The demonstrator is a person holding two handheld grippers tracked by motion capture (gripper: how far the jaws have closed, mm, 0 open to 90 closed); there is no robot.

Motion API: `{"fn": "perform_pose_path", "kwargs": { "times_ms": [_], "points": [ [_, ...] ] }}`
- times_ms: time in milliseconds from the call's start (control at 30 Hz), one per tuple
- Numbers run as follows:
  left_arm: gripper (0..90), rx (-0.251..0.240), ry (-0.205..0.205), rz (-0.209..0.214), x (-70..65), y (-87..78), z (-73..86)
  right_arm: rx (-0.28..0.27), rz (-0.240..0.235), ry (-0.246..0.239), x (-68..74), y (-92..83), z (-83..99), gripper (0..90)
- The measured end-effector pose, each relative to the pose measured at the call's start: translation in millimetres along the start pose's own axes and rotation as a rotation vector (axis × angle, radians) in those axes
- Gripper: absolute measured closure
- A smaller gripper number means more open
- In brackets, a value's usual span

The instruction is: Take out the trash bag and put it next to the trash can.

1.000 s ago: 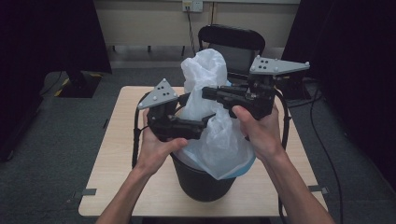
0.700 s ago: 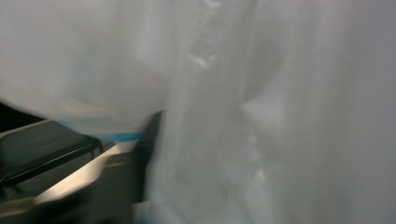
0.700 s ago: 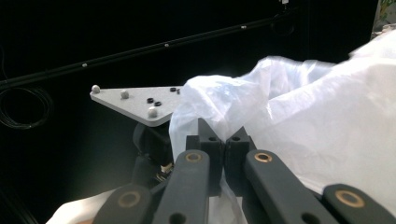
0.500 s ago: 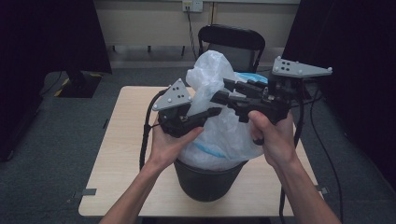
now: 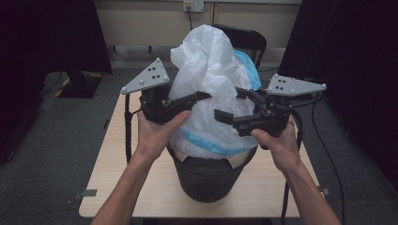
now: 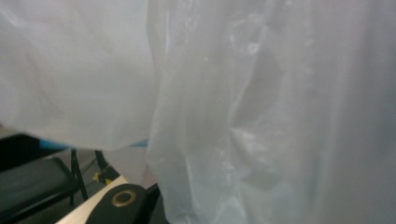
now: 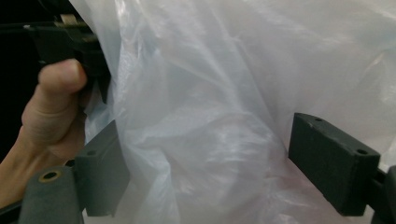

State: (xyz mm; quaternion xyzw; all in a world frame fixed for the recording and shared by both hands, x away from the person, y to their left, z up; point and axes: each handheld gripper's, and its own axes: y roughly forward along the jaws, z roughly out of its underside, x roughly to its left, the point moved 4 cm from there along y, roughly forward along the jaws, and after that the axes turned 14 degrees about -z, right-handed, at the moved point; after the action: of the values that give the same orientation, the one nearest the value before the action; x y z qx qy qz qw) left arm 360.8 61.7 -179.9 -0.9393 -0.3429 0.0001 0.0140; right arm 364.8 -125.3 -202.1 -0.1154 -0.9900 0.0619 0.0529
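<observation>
Behind the white bag in the black bin, a chair, table beneath

The white bin liner stands much higher out of the black bin than a second ago, its blue hem now lifted clear above the rim. The left tool has closed on a fold of the plastic and risen with it. The right tool has just been opening; its jaws now stand wide with the liner loose between them, and it sits lower, further to the right.
</observation>
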Motion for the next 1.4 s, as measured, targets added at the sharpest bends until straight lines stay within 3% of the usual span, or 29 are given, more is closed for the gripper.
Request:
{"fn": "perform_pose_path", "kwargs": {
  "times_ms": [100, 233, 433, 533, 667, 733, 800, 900, 1033, 1100, 1167, 1333, 1400],
  "points": [
    [87.5, -0.012, -0.001, 0.048, -8.2, 1.8, -5.4, 0.009, -0.058, 0.001, 1.5, 9.6, 1.4, 14.9],
    [87.7, -0.011, -0.007, 0.082, -15.1, 5.2, -8.7, 0.032, -0.047, 0.000, -0.1, 19.6, 1.4, 14.0],
    [88.1, -0.009, -0.012, 0.098, -16.8, 9.0, -9.9, 0.052, -0.054, 0.016, -7.1, 25.3, 2.6, 16.8],
    [88.2, -0.003, -0.017, 0.105, -15.3, 10.3, -6.7, 0.069, -0.081, 0.032, -9.8, 28.7, 4.4, 32.2],
    [88.2, -0.008, -0.053, 0.115, -6.1, 11.2, -1.8, 0.064, -0.129, 0.059, -12.4, 36.6, 2.7, 61.8],
    [88.2, -0.020, -0.074, 0.123, -2.1, 8.3, 0.3, 0.066, -0.132, 0.050, -12.6, 40.1, 1.1, 74.8],
    [88.1, -0.022, -0.074, 0.122, 1.9, 5.8, 1.9, 0.065, -0.145, 0.052, -11.8, 43.4, 0.5, 82.5],
    [87.7, -0.025, -0.075, 0.116, 6.4, 2.5, 5.2, 0.076, -0.136, 0.042, -10.7, 49.0, 1.1, 86.7],
    [84.1, -0.019, -0.095, 0.082, 8.9, -1.0, 8.1, 0.070, -0.138, 0.050, -11.2, 52.7, 3.2, 87.6],
    [76.2, -0.012, -0.079, 0.029, 8.6, -2.1, 7.5, 0.055, -0.130, 0.057, -13.0, 51.9, 3.7, 87.8],
    [61.1, -0.013, -0.075, -0.030, 9.1, -5.1, 5.8, 0.034, -0.126, 0.064, -14.9, 48.8, 2.6, 87.9],
    [40.8, -0.050, -0.072, -0.084, 12.9, -12.0, 0.3, 0.006, -0.101, 0.056, -17.9, 39.5, -4.7, 88.0],
    [38.5, -0.068, -0.077, -0.099, 15.5, -14.2, -0.1, -0.009, -0.097, 0.059, -18.8, 37.2, -8.2, 88.0]
  ]
}}
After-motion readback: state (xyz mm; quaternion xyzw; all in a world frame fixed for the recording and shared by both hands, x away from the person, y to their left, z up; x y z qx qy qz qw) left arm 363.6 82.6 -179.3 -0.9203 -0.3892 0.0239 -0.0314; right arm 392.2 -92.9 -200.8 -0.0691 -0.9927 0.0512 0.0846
